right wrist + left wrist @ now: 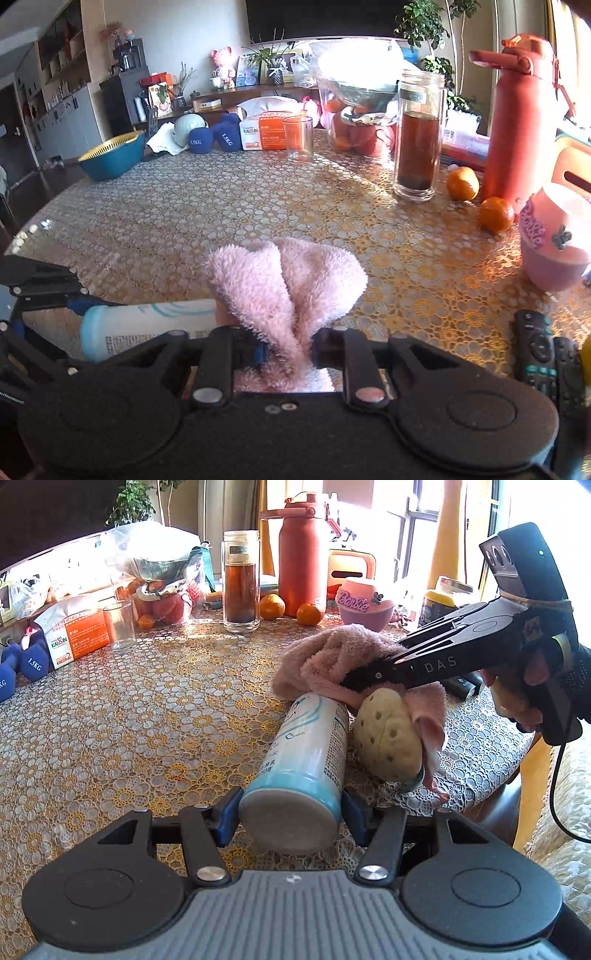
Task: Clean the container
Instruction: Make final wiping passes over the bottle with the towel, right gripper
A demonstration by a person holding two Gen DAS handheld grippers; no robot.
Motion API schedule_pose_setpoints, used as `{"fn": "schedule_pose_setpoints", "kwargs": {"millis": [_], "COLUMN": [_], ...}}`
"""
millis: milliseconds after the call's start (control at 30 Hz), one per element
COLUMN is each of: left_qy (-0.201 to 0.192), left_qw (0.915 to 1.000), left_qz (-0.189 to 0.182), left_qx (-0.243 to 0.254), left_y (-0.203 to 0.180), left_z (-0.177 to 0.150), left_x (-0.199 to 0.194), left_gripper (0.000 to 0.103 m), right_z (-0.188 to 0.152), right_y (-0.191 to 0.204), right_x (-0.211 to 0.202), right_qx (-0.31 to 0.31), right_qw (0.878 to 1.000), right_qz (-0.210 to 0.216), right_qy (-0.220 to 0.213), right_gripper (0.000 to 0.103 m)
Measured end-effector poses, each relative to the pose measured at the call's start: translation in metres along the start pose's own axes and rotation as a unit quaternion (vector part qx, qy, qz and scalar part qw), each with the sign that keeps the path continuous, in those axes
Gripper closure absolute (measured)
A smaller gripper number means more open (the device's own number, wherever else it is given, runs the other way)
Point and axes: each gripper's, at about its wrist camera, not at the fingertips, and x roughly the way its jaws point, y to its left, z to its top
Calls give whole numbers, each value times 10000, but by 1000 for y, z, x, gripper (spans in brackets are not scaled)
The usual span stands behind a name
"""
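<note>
- on the lace-patterned table (129, 738), much is hard to read: the far end of the white-and-teal container (306, 760) is covered by the pink cloth (332, 661), and its label print is too small to make out.
- from the right wrist view only a strip of the container (147, 325) shows, low on the left, cut off by the gripper body.
- the left gripper (291, 812) is clamped on the container near its flat grey base, blue pads touching both sides; the cylinder lies tilted away from the camera.
- the right gripper (286, 350) is pinched tight on the fluffy cloth (284, 284), which rests on the container's far end.
- a yellowish dotted plush thing (388, 738) sits just beside the container.
</note>
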Motion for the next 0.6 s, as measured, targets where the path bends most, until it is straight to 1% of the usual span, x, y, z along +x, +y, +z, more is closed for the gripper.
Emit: {"fn": "schedule_pose_setpoints", "kwargs": {"millis": [167,233,267,333,433,533,600], "left_qy": [10,1,-6,-22,-28,-29,-27], "left_qw": [10000,10000,10000,10000,10000,10000,10000], "left_qz": [-8,-8,-6,-2,5,13,9], "left_qx": [-35,-33,-31,-29,-25,-13,-22], "left_y": [2,3,3,3,3,3,3], "left_z": [-2,-2,-2,-3,-2,-2,-2], "left_x": [-1,-2,-2,-3,-4,-4,-4], "left_gripper": [46,46,46,46,46,46,46], "right_z": [0,0,1,4,10,15,18], "right_y": [5,4,5,8,19,37,51], "right_x": [-7,-14,-19,-31,-46,-51,-49], "right_qx": [-410,-433,-430,-406,-438,-594,-805], "right_qw": [9962,9953,9955,9968,9980,9956,9924], "right_qz": [-762,-867,-849,-652,-97,507,791], "right_qy": [77,10,-50,-227,-443,-511,-485], "right_gripper": [84,84,84,84,84,84,84]}}
